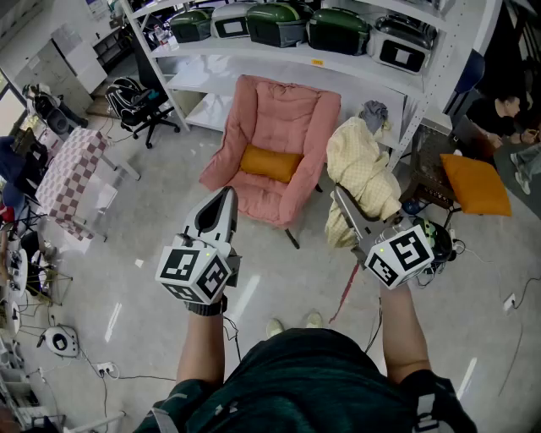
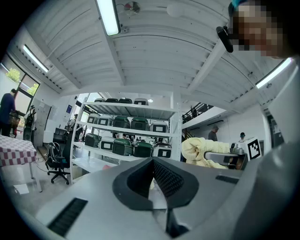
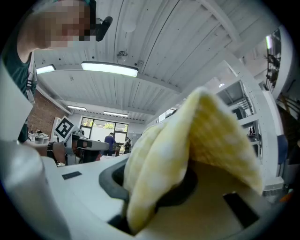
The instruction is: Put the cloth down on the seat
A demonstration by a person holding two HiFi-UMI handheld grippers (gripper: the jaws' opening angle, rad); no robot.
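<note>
A pink armchair [image 1: 279,114] with an orange cushion [image 1: 270,163] on its seat stands on the floor ahead of me. A pale yellow cloth [image 1: 363,169] hangs bunched to the right of the chair, with my right gripper [image 1: 339,194] shut on it. In the right gripper view the cloth [image 3: 187,140] fills the space between the jaws and hides the pads. My left gripper [image 1: 226,194] points at the chair's front edge, shut, with nothing in it. The left gripper view shows its jaws [image 2: 153,161] meeting, and the yellow cloth [image 2: 199,150] off to the right.
Behind the chair is a white shelf rack [image 1: 254,52] with several green cases [image 1: 277,24]. A checkered table [image 1: 72,169] and a black office chair [image 1: 135,101] stand at left. At right are an orange pillow [image 1: 476,184] and a seated person [image 1: 499,110]. Cables [image 1: 342,296] lie on the floor.
</note>
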